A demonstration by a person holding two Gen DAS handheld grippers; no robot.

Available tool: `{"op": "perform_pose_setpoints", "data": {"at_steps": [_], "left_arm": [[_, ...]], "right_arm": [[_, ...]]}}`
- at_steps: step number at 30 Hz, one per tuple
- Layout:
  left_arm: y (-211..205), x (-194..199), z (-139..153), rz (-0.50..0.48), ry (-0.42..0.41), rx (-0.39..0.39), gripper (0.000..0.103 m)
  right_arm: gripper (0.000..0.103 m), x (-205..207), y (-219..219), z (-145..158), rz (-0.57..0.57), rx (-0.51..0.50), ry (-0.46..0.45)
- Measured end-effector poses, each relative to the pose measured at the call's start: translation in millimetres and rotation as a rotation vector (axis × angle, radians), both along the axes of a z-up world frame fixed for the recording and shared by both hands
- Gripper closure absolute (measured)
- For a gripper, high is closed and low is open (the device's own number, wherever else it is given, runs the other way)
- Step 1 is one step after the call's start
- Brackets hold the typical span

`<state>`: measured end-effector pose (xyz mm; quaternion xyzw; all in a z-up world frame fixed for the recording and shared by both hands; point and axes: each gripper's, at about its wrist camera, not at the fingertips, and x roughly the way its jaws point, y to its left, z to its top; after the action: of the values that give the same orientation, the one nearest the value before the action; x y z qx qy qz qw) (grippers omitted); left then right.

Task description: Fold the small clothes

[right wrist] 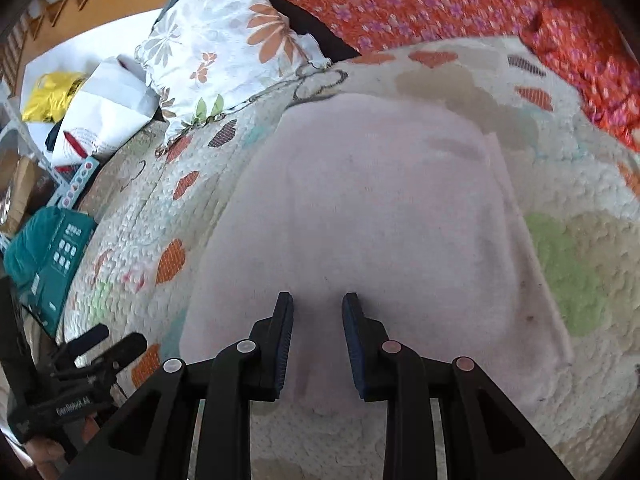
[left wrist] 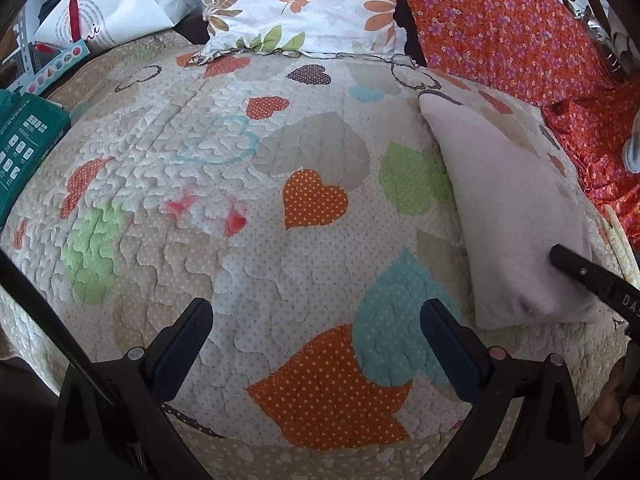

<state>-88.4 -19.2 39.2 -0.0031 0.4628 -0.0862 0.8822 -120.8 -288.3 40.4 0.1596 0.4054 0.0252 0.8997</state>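
Observation:
A small pale pink garment [right wrist: 360, 216] lies folded flat on the heart-patterned quilt [left wrist: 280, 240]. It also shows in the left wrist view [left wrist: 504, 220] at the right. My right gripper [right wrist: 317, 300] is open, its fingers just above the garment's near edge, holding nothing. One right finger [left wrist: 568, 264] shows in the left wrist view, over the garment's near corner. My left gripper [left wrist: 316, 312] is wide open and empty over bare quilt, left of the garment. It shows in the right wrist view [right wrist: 104, 344] at the lower left.
A floral pillow [left wrist: 296, 4] lies at the head of the bed. An orange flowered cloth [left wrist: 512, 28] covers the far right. A teal box [left wrist: 24, 144], a white bag [left wrist: 112, 8] and a yellow bag [right wrist: 52, 96] sit off the left edge.

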Motion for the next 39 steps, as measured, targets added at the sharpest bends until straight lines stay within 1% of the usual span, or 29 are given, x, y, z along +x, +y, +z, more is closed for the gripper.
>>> {"op": "perform_pose_setpoints", "data": {"at_steps": [2,4,7,8,10,12,13,14,15,16,17,18,20,22,24,26,27,28,29,30,31,32,33,35,37,38,39], "left_arm": [[-1.2,-0.3,0.1,-0.004,0.001,-0.001,0.000],[-3.4,-1.0,0.7,-0.009,-0.003,0.004,0.000],[-5.9,-2.3,1.5,-0.016,-0.007,0.007,0.000],[-6.9,-2.7,2.2,-0.018,-0.009,0.006,0.000],[-8.7,-2.8,3.7,-0.023,-0.010,0.001,0.000],[-10.3,-1.4,5.7,-0.031,-0.012,-0.008,0.000],[-12.2,1.7,7.9,-0.040,-0.014,-0.016,0.000],[-14.6,6.1,9.9,-0.050,-0.011,-0.025,0.000],[-18.1,14.0,13.4,-0.068,-0.004,-0.046,0.000],[-21.1,19.7,16.0,-0.081,0.001,-0.067,0.000],[-25.3,30.7,20.1,-0.104,0.013,-0.107,0.000],[-28.8,42.3,22.7,-0.123,0.028,-0.147,0.000],[-37.5,64.7,22.3,-0.149,0.071,-0.215,0.000],[-49.0,85.0,15.9,-0.171,0.128,-0.270,0.000],[-63.1,104.2,4.2,-0.202,0.198,-0.335,0.000],[-78.4,119.4,-11.2,-0.231,0.278,-0.409,0.000],[-86.6,125.2,-20.3,-0.239,0.318,-0.439,0.000],[-90.8,127.1,-22.6,-0.235,0.319,-0.442,0.000],[-96.5,125.7,-20.3,-0.234,0.281,-0.431,0.000],[-100.2,124.7,-18.7,-0.250,0.275,-0.428,0.002],[-105.1,124.3,-15.9,-0.272,0.272,-0.429,0.023],[-110.8,122.8,-12.4,-0.296,0.281,-0.450,0.042],[-117.7,122.4,-7.4,-0.317,0.299,-0.451,0.055],[-120.9,120.4,7.8,-0.324,0.249,-0.446,0.055],[-124.5,118.9,22.8,-0.344,0.209,-0.442,0.055],[-126.7,118.9,29.8,-0.350,0.186,-0.429,0.055],[-128.7,120.2,33.1,-0.349,0.171,-0.404,0.055]], "right_arm": [[0.075,-4.7,-3.7,6.1,-0.035,-0.032,-0.029],[0.075,-5.0,-11.2,6.6,-0.059,-0.032,-0.032],[0.075,1.0,-19.3,-7.8,-0.078,-0.035,0.040],[0.074,1.5,-18.1,-10.9,-0.072,-0.041,0.051],[0.073,-0.4,-11.6,-5.6,-0.052,-0.081,0.043],[0.065,-1.9,-10.0,2.7,-0.028,-0.074,0.025],[0.063,-3.0,-13.7,12.5,-0.025,-0.063,0.009],[0.057,-2.9,-18.0,19.9,-0.028,-0.060,-0.001],[0.047,-1.5,-24.2,27.9,-0.033,-0.058,-0.010],[0.041,0.5,-32.7,36.6,-0.044,-0.057,-0.019],[0.033,5.4,-47.1,45.0,-0.065,-0.052,-0.021],[0.030,9.4,-54.7,48.3,-0.077,-0.047,-0.016],[0.028,25.2,-78.4,48.0,-0.099,-0.033,0.008],[0.028,43.3,-98.5,38.8,-0.121,-0.024,0.050],[0.028,58.9,-119.0,25.7,-0.140,0.049,0.072],[0.028,72.7,-134.7,9.7,-0.145,0.162,0.085],[0.028,78.9,-137.5,2.6,-0.137,0.197,0.093],[0.028,86.6,-137.9,-6.3,-0.119,0.224,0.114],[0.034,94.9,-136.9,-15.3,-0.107,0.242,0.132],[0.048,96.6,-135.2,-16.9,-0.111,0.247,0.127],[0.056,100.3,-133.8,-17.5,-0.108,0.271,0.124],[0.070,104.4,-131.9,-16.6,-0.097,0.312,0.124],[0.077,106.2,-128.8,-14.3,-0.093,0.334,0.119],[0.080,109.0,-122.3,-0.1,-0.083,0.337,0.083],[0.082,108.0,-118.3,20.7,-0.068,0.354,0.011],[0.082,107.7,-116.8,34.2,-0.058,0.353,-0.036],[0.082,108.9,-116.1,40.3,-0.060,0.343,-0.055]]}}
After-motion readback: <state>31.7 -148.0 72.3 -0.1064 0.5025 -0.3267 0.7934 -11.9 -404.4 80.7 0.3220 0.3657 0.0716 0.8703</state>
